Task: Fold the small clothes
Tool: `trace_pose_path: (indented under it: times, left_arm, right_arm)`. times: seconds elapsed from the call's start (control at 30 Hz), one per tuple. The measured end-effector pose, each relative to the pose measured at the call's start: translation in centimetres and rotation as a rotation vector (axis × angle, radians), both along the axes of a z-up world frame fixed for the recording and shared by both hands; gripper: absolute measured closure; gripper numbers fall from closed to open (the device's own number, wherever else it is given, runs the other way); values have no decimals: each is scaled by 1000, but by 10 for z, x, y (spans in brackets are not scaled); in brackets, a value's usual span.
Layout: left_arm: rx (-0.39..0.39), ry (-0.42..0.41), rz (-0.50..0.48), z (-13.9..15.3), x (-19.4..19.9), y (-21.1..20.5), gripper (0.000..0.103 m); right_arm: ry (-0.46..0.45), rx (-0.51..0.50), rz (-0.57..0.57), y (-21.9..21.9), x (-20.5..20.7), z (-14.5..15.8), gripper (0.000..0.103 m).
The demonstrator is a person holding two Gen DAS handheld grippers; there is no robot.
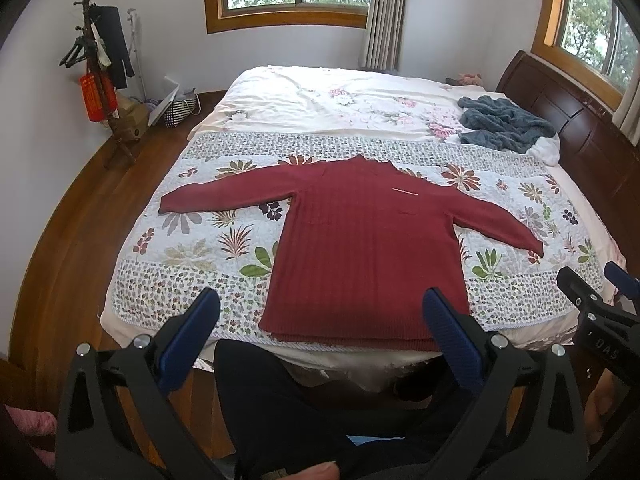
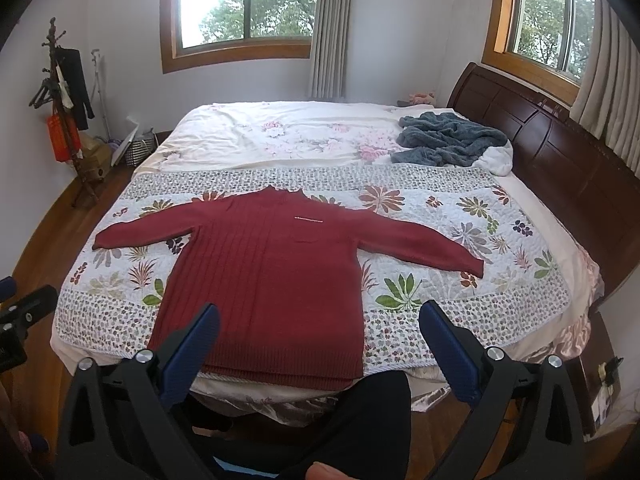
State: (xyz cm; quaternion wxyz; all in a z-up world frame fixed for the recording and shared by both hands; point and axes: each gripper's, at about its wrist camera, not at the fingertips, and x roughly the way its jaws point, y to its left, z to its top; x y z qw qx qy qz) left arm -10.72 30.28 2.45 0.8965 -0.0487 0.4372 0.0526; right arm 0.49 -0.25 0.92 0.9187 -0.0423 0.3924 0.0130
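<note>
A dark red ribbed sweater (image 1: 360, 240) (image 2: 272, 272) lies flat on a floral quilt (image 1: 192, 248) (image 2: 460, 248) at the near end of the bed, both sleeves spread sideways and its hem at the bed's front edge. My left gripper (image 1: 320, 300) hangs open in front of the hem, nothing between its blue pads. My right gripper (image 2: 320, 316) is open too, held back from the hem's right half, and its fingers (image 1: 580, 292) show at the right edge of the left wrist view. The left gripper's tip (image 2: 24, 308) shows at the left edge of the right wrist view.
A crumpled blue-grey blanket (image 1: 504, 128) (image 2: 448, 140) lies far right on the bed by the dark wooden headboard (image 2: 560, 152). A coat stand (image 1: 100, 80) and a basket (image 1: 180, 108) stand at the left wall. The person's dark-trousered legs (image 1: 300, 408) are below the grippers.
</note>
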Motion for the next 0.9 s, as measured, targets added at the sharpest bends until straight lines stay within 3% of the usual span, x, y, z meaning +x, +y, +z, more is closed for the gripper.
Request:
trace_pose_path:
  times: [0.4, 0.6, 0.7, 0.8, 0.9]
  left_arm:
    - [-17, -5, -9, -11, 17, 2, 3]
    - [-30, -52, -19, -13, 33, 4, 3]
    - [-65, -83, -72, -19, 45, 0, 3]
    - [-96, -92, -102, -34, 63, -1, 3]
    - [-82, -65, -116, -50, 84, -6, 3]
  right_arm:
    - [11, -27, -28, -3, 18, -5, 4]
    - [7, -36, -65, -15, 33, -9, 4]
    - [-9, -45, -89, -26, 45, -16, 4]
    - [-63, 53, -41, -50, 59, -31, 4]
    - [-17, 203, -107, -103, 90, -64, 4]
